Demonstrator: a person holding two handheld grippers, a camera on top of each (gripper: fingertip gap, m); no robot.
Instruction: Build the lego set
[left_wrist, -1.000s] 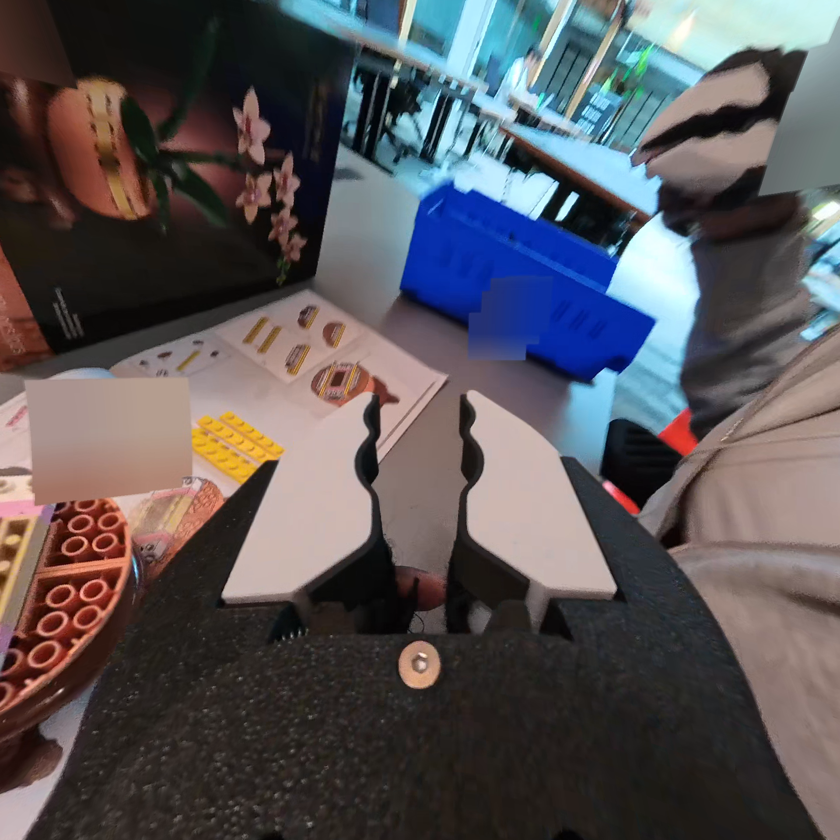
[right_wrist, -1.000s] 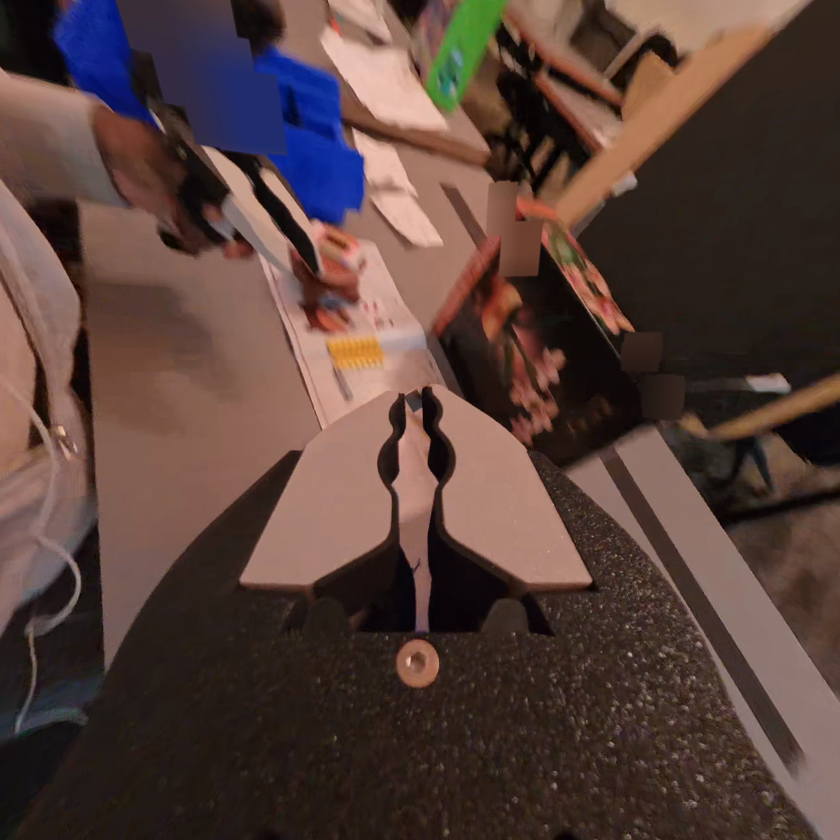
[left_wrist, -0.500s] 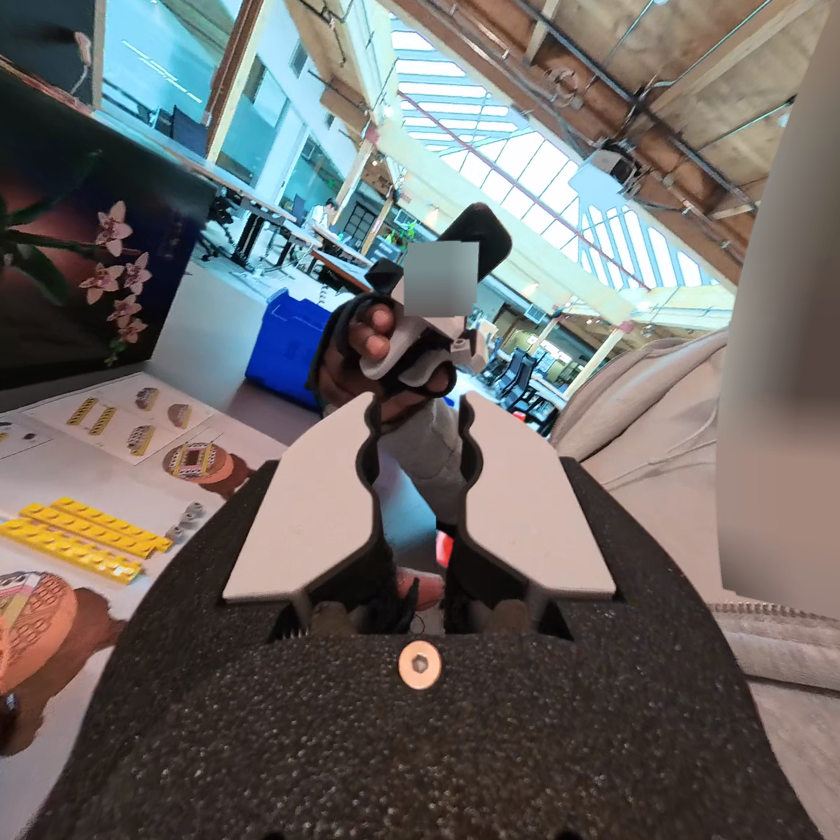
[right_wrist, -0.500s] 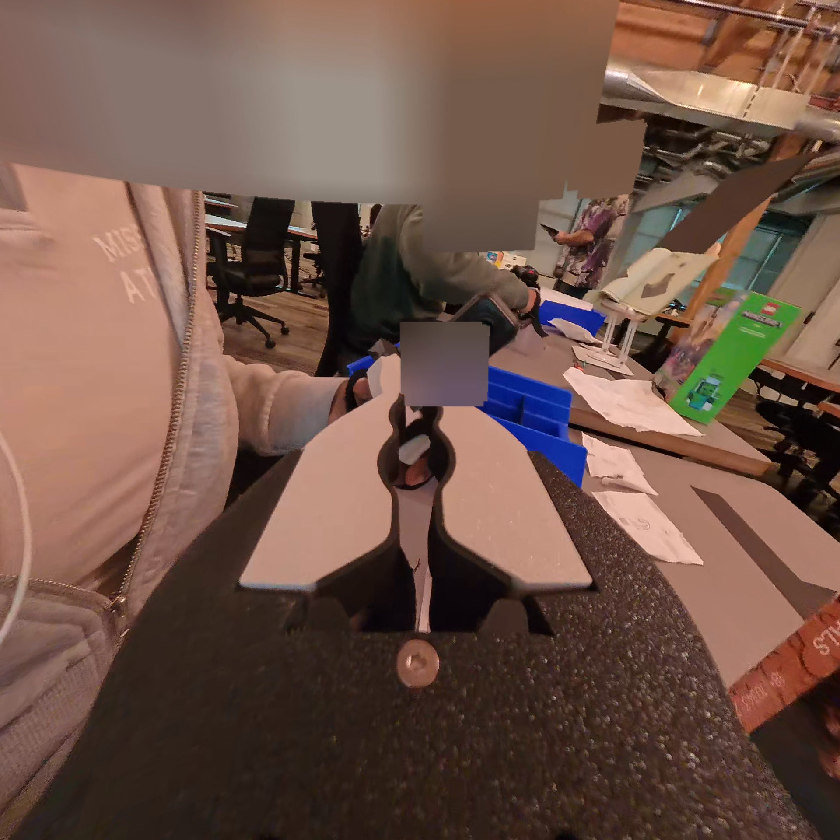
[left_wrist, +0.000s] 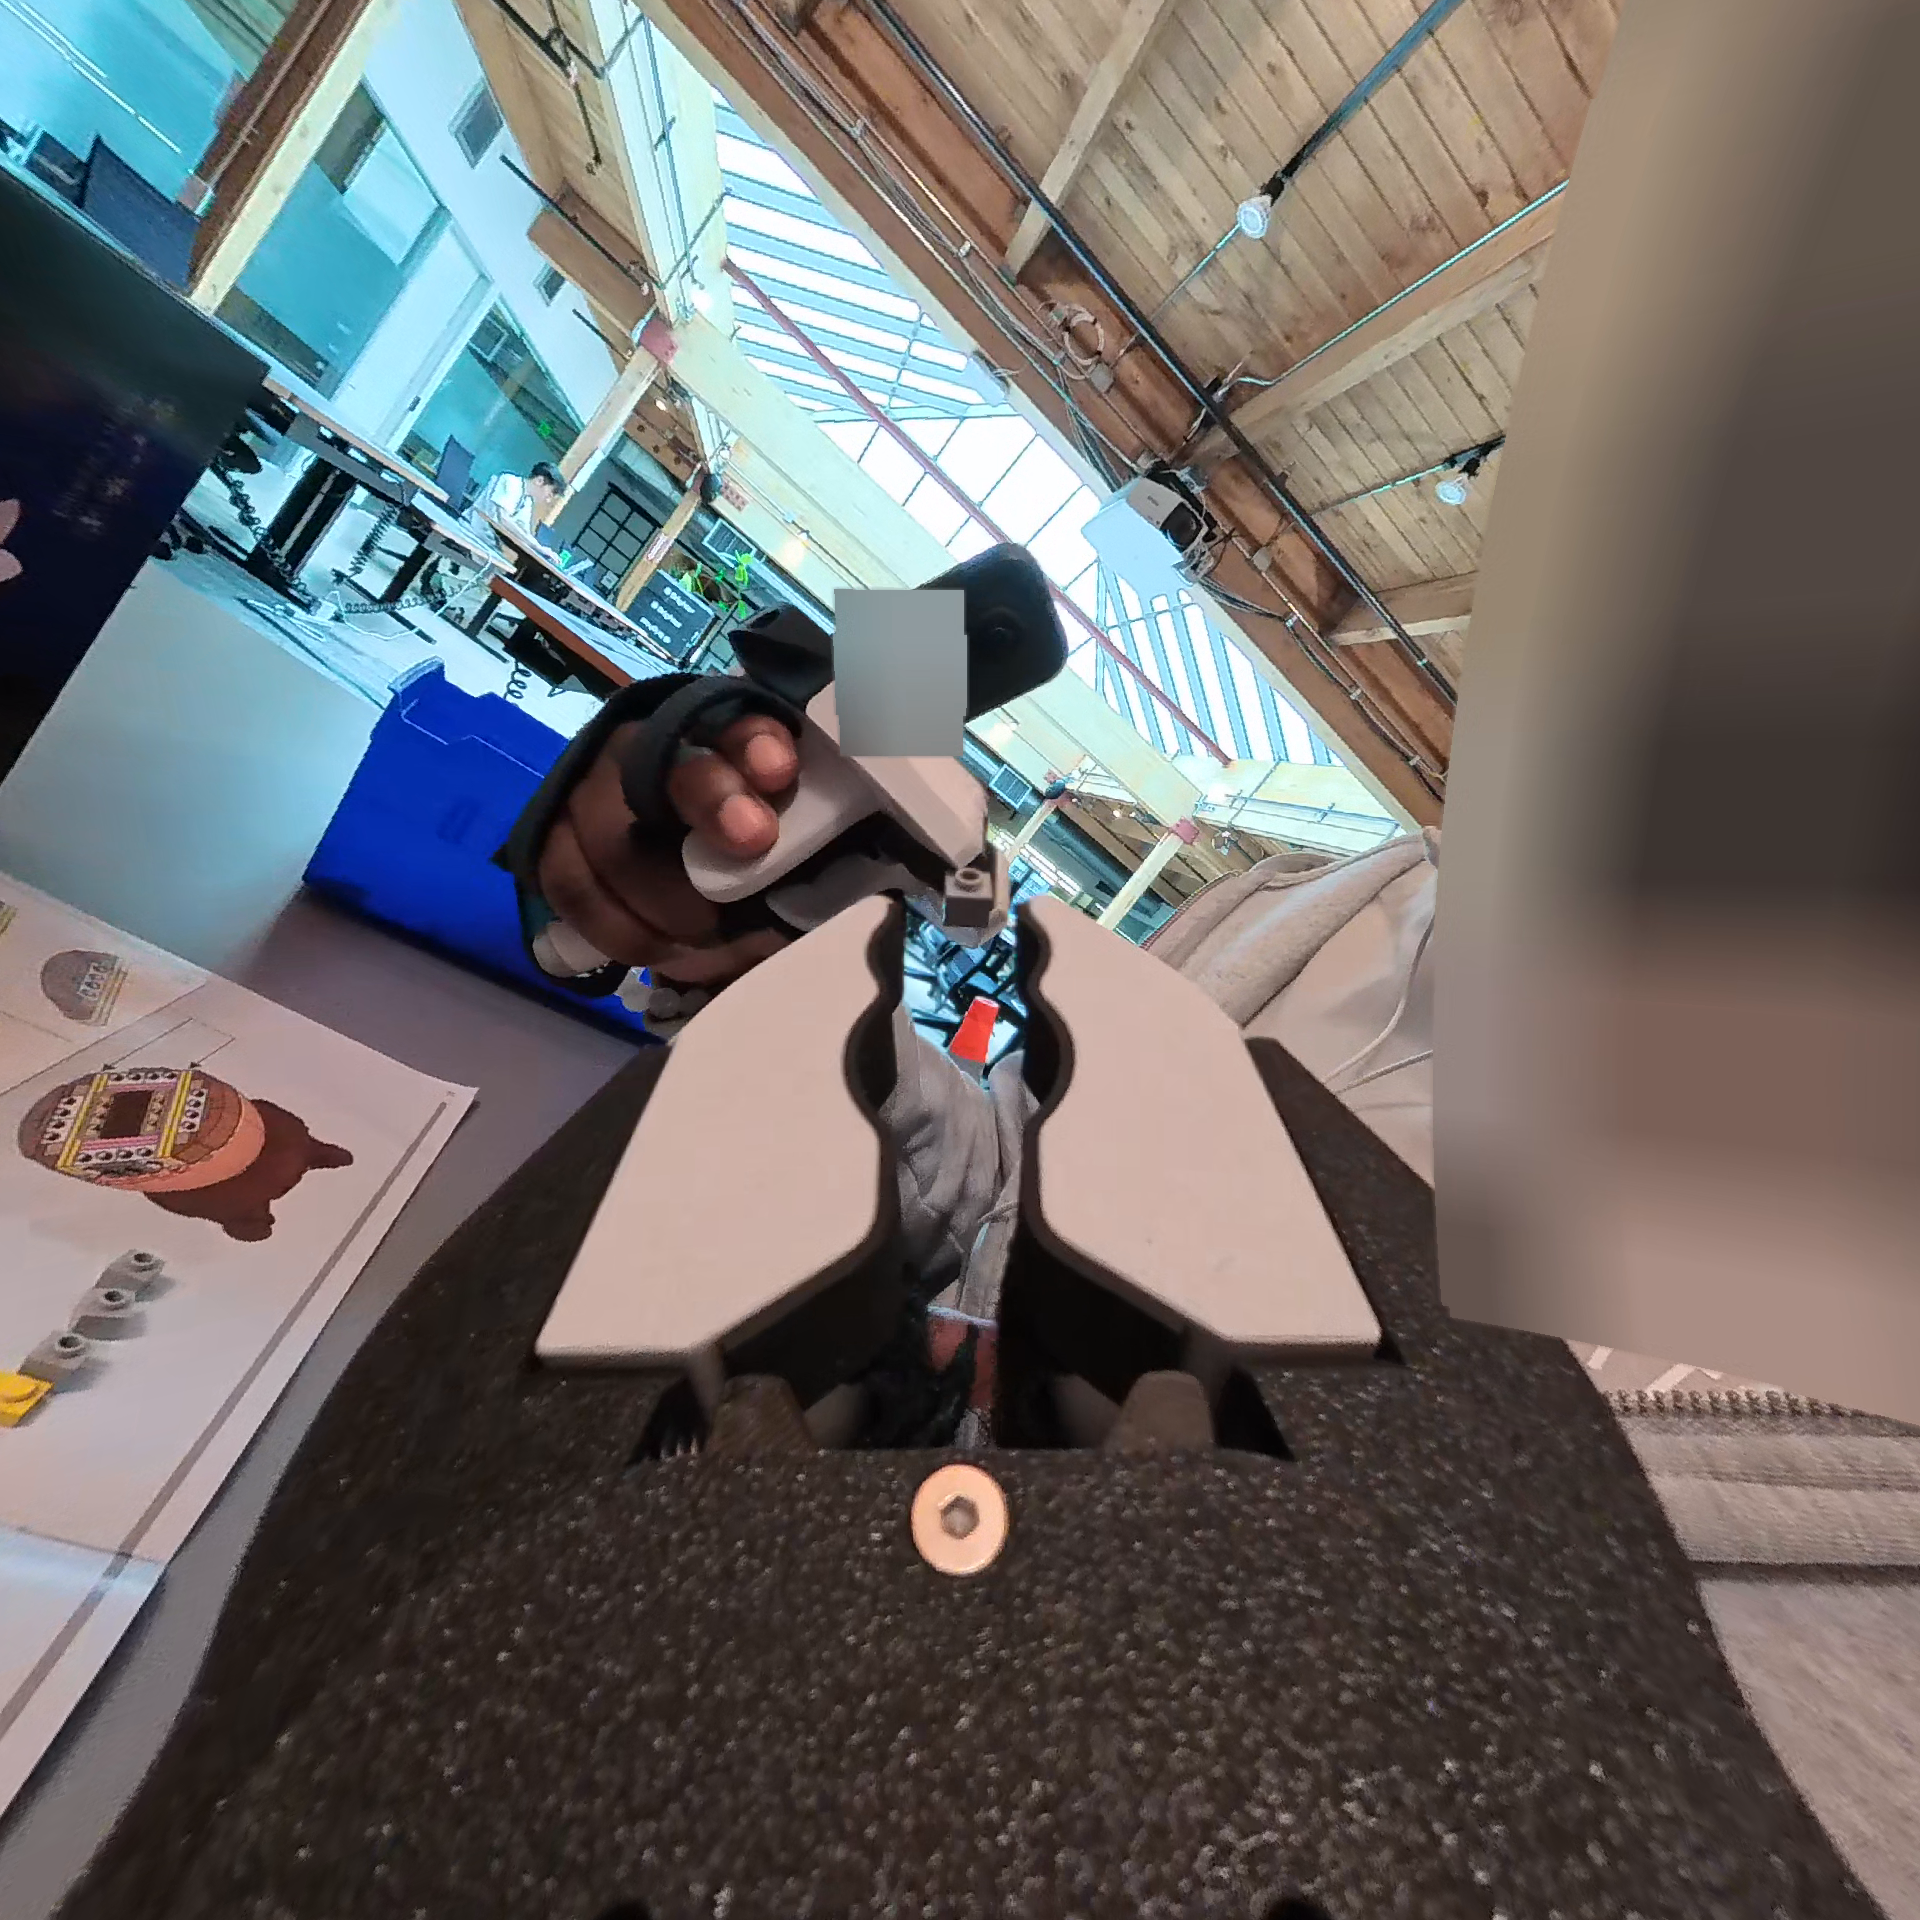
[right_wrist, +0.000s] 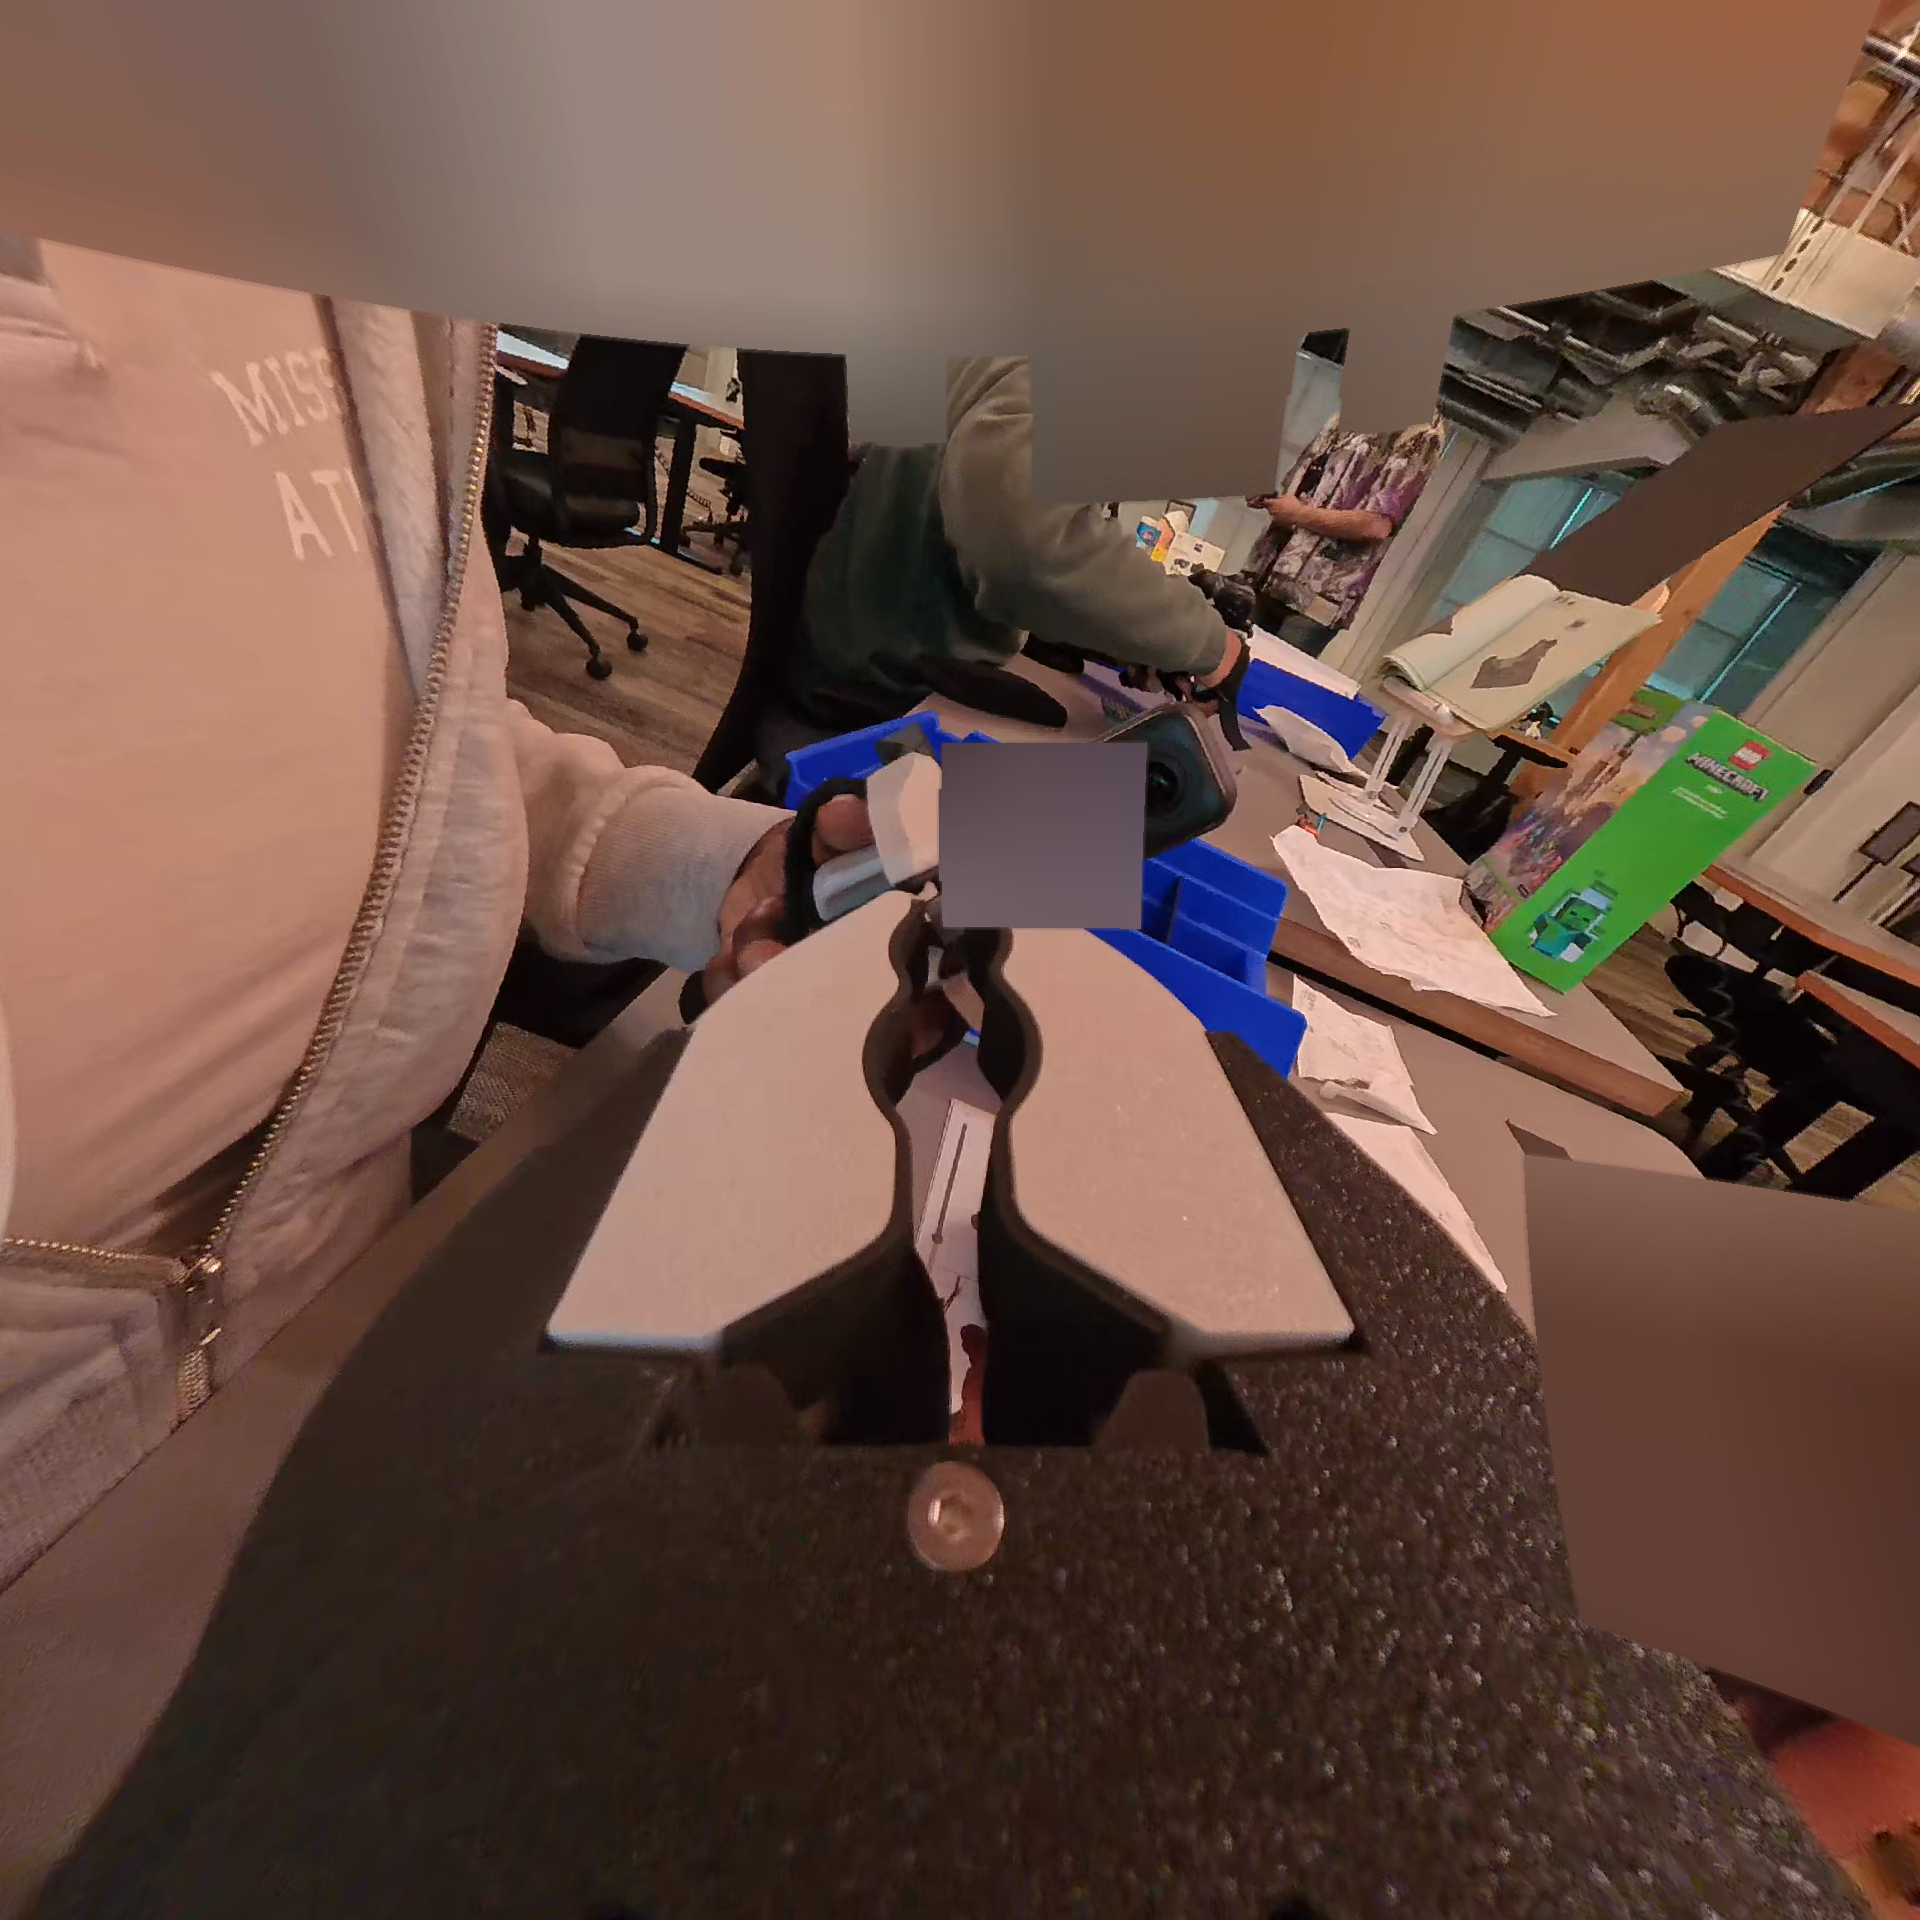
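Left tool: fingers spread with a clear gap, nothing between them; raised off the table and tilted up toward the wooden ceiling.
Right tool: fingers pressed nearly together, pinching a grey brick at the very tips; pointed toward the left tool, tip to tip.
Grey brick: small, with one stud facing the left wrist view; held in the air in the right tool, just above and in front of the left tool's gap, not between its fingers. In the right wrist view, only a pale sliver between the tips.
Right hand: wrapped around the right tool's pale handle, strap across the fingers.
Left hand: on the left tool's handle, pale sleeve behind it.
Instruction sheet: flat on the table, left of the left tool; printed with a round brown model topped by a yellow frame.
Loose grey pieces: three small studded parts in a row on the sheet, near its lower left.
Yellow piece: at the left edge of the view, just beside the lowest grey piece; mostly cut off.
Table: grey, carrying the sheet and the bin.
Blue bin: on the table behind the right hand, well apart from the sheet's loose parts.
Dark box: upright at the far left.
Green box: on a neighbouring table, far right of the right wrist view.
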